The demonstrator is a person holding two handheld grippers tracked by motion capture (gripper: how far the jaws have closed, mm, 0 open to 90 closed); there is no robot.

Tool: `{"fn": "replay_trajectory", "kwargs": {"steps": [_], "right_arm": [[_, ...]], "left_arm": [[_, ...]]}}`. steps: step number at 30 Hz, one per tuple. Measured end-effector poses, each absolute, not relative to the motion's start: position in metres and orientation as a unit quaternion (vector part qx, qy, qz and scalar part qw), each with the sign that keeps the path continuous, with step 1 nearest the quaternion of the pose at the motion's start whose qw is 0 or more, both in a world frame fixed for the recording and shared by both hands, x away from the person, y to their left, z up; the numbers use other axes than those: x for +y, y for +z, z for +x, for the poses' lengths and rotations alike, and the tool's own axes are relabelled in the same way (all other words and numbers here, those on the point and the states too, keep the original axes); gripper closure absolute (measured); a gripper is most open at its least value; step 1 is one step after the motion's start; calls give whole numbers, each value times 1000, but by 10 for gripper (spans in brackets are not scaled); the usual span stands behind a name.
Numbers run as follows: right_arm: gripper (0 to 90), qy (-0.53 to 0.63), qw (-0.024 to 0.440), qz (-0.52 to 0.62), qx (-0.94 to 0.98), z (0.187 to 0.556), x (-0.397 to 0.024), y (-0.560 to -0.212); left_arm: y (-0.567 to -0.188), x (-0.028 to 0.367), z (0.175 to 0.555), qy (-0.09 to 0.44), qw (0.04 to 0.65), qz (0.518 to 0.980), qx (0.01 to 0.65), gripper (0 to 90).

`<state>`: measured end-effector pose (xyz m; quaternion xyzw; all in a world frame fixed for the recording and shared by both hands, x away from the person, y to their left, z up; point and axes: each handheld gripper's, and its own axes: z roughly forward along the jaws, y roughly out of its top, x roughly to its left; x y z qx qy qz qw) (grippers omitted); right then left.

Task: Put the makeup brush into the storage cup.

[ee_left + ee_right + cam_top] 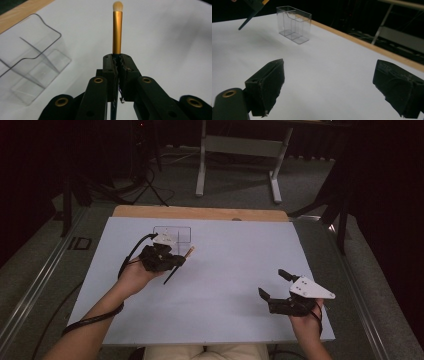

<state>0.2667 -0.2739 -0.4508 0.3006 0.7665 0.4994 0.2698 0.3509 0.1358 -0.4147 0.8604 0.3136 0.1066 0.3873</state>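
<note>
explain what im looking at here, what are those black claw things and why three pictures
A person sits at a white table holding a hand-worked black gripper in each hand. One picture is taken from above; the other two come from cameras riding on the grippers, looking along their jaws. The left gripper is shut on a makeup brush with a gold band and pale tip. The right gripper is open, with nothing between its jaws. A clear plastic organizer with compartments stands on the table near the brush.

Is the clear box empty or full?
Empty. The clear box stands upright and its compartments show nothing inside; the brush is outside, held in the left gripper.
</note>
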Motion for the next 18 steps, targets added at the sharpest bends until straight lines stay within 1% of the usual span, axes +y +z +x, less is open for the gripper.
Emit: {"fn": "replay_trajectory", "kwargs": {"steps": [2,3,7,10,14,18], "right_arm": [[112,501,245,303,773,269,-273,-453],[146,500,244,302,774,269,-272,-454],[132,500,254,300,772,267,-269,-453],[128,509,253,300,766,266,-270,-450],[113,507,248,296,770,268,-270,-446],[108,515,232,299,769,271,-268,-439]], "left_arm": [[-412,137,351,105,395,857,313,848],[-412,138,350,113,400,853,316,848],[-410,139,349,113,413,845,320,848],[-407,139,347,119,420,841,320,848],[-401,140,346,122,438,830,325,848],[-395,141,345,129,452,820,326,848]]}}
